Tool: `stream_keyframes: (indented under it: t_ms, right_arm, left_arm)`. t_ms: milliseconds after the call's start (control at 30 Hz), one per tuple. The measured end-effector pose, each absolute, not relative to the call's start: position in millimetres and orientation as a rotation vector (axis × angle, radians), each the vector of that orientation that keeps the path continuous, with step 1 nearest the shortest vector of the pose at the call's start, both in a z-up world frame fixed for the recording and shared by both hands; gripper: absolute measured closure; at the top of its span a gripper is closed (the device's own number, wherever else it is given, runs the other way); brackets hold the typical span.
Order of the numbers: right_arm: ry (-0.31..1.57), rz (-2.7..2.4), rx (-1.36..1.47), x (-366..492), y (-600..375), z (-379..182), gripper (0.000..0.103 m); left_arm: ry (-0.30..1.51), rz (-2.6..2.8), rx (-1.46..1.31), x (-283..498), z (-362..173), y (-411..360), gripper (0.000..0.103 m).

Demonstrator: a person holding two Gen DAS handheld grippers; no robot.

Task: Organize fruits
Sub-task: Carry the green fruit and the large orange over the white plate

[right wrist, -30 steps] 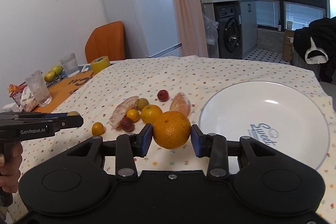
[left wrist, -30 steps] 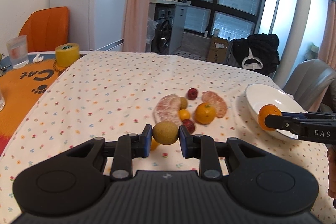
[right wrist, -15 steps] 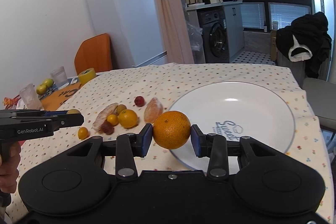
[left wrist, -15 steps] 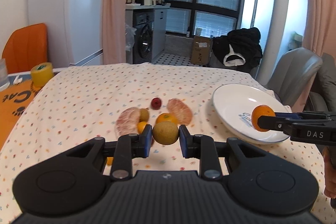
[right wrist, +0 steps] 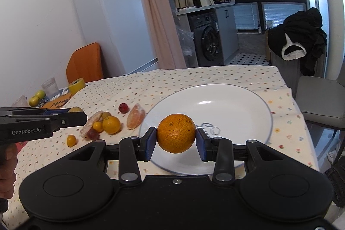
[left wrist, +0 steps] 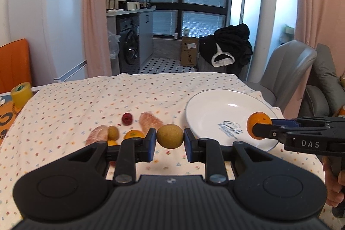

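Left gripper (left wrist: 170, 139) has its jaws clamped on a round brownish-green fruit (left wrist: 170, 136), held in the air above the bench (left wrist: 64, 105), just left of the plate's near edge. Right gripper (right wrist: 175, 140) has its jaws clamped on an orange (right wrist: 176, 133), held over the near part of the white plate (right wrist: 237, 100); whether the orange touches the plate I cannot tell, a shadow sits right under it. In the left wrist view the right gripper comes in from the right with the orange over the plate's right rim, and part of a hand (left wrist: 333, 184) shows at the frame edge. The plate carries printed lettering and holds no fruit of its own. The remaining fruit lies in a loose cluster on the flowered cloth left of the plate: 1 peeled citrus half (right wrist: 135, 116) nearest the plate, 1 dark red fruit (right wrist: 123, 107) behind it, 1 mandarin (right wrist: 111, 124), 1 small orange fruit (right wrist: 97, 126) touching it, a second peeled piece (right wrist: 91, 122), 1 dark red berry (right wrist: 92, 134), and 1 small yellow-orange fruit (right wrist: 71, 140) a little apart at the front. Far left: 2 green apples (right wrist: 36, 98), a glass (right wrist: 50, 87) and a yellow tape roll (right wrist: 76, 86).
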State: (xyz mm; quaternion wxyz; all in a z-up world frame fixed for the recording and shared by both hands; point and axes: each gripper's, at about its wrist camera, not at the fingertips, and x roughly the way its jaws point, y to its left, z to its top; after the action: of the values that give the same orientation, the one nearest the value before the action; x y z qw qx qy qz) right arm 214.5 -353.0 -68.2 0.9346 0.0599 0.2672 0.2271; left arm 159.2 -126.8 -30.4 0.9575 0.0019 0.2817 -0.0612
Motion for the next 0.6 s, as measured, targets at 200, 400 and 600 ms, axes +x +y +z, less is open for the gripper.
stream_keyframes:
  t_ms: [200, 400, 600]
  right_arm:
    - [0.548, 0.446, 0.138, 217.3, -364.9, -72.2, 0.066]
    - [0.546, 0.425, 0.151, 222.1, -375.3, -75.6, 0.066]
    - [0.552, 0.411, 0.16, 229.0, -379.7, -80.6, 0.066]
  left_arm:
    - [0.574, -0.153, 0.035, 168.3, -32.5, -145.0, 0.077]
    - [0.581, -0.173, 0.046, 179.0, -35.2, -160.6, 0.077]
    - [0.592, -0.197, 0.059, 193.0, -39.1, -173.4, 0.077]
